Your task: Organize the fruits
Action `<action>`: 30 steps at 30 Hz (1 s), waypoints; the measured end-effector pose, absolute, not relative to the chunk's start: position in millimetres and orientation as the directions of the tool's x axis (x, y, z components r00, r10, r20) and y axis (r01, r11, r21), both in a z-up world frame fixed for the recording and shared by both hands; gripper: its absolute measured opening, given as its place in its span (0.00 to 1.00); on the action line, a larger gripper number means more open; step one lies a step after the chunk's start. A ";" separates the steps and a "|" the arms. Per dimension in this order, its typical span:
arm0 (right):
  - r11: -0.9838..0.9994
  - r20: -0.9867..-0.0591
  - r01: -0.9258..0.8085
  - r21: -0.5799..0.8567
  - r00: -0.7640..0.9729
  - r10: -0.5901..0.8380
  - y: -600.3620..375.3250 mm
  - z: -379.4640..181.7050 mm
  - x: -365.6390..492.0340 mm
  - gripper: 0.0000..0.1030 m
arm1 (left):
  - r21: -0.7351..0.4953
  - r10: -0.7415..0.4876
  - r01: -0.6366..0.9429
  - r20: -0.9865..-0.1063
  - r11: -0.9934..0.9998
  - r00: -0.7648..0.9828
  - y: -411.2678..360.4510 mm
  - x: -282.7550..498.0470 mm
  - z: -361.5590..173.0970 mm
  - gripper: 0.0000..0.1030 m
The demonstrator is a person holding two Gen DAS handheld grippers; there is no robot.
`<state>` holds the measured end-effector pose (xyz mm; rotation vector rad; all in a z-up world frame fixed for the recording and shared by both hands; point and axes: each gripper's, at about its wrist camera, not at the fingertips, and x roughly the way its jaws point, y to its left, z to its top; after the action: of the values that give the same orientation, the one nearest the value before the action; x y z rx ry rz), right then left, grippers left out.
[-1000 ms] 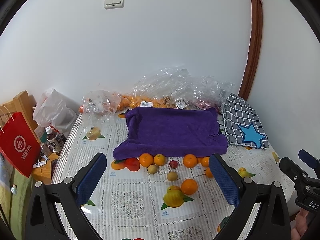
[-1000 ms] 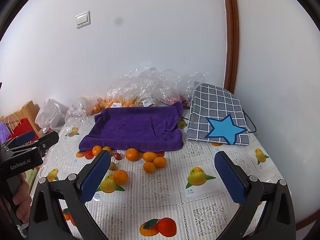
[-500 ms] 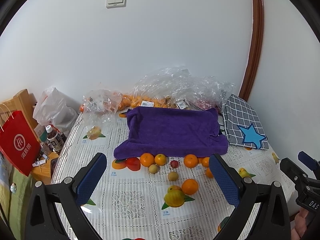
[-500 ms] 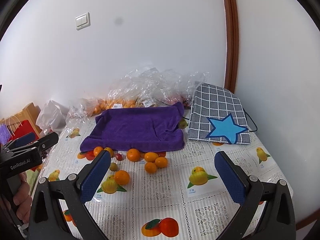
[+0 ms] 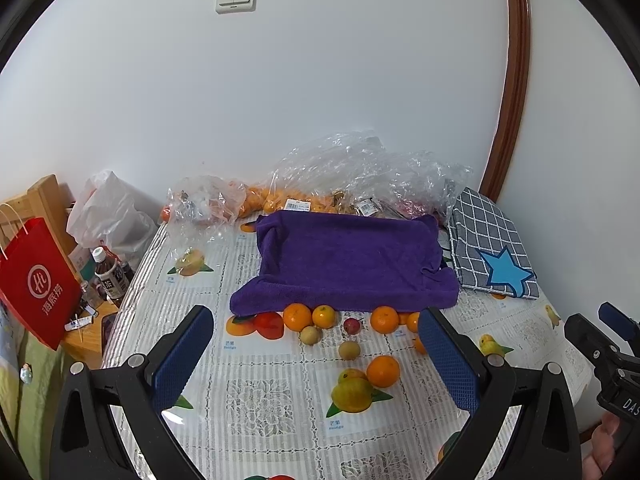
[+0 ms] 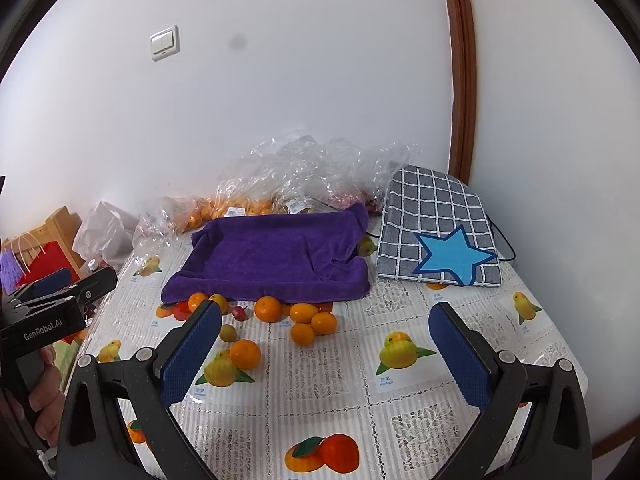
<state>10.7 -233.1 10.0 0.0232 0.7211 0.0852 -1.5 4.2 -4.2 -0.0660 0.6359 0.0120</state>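
Grippers first. Left gripper (image 5: pixel 316 354) is held above the near part of the table with its jaws spread wide and nothing between the blue pads (image 5: pixel 182 354). Right gripper (image 6: pixel 325 354) is in the same condition: jaws wide apart, holding nothing, no contact with any fruit.

Tablecloth (image 5: pixel 256 400) is a glossy plastic sheet printed with fruit pictures; the printed fruit must not be mistaken for real pieces. Nearest real item is a lone orange (image 5: pixel 383 371), resting beside a printed mango. Just beyond it lie two small tan-brown fruits (image 5: pixel 349 350), then a small red fruit (image 5: pixel 351 325). Further back, a row of oranges (image 5: pixel 297 317) sits against the front edge of the purple towel (image 5: pixel 348 256), with a cluster of oranges (image 6: pixel 312 318) towards the right end. The towel appears draped over a shallow tray shape; what lies beneath is hidden.

Handling assessment: the oranges look firm, round and moderately light, liable to roll on the slick cloth. Recommended hold is across the widest part, pads on opposite sides, with moderate pressure. The small tan and red fruits are judged lighter and more easily bruised or squirted out of the pads; a centred, gentle hold is advised.

Behind the towel, clear plastic bags (image 5: pixel 360 176) hold more oranges. A checked cushion (image 6: pixel 438 228) with a blue star lies at the far right.
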 end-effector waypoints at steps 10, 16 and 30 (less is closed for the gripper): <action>0.996 -0.661 -0.071 0.056 0.745 0.090 -233.9 8.5 11.7 0.99 | -0.062 -0.009 -0.035 -0.592 0.997 0.806 6.7 -3.8 -9.2 1.00; 0.996 -0.662 -0.071 0.044 0.745 0.082 -229.7 4.1 13.3 0.99 | -0.062 -0.009 -0.035 -0.594 0.997 0.804 8.6 -3.8 -14.3 1.00; 0.997 -0.694 -0.065 0.037 0.716 0.072 -223.7 -23.5 26.9 0.99 | -0.077 -0.013 -0.046 -0.634 0.996 0.773 20.8 14.6 -44.4 1.00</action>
<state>26.9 -223.7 -23.5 0.0101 0.7692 0.0759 14.6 20.8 -44.4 -0.0899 0.6875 0.0177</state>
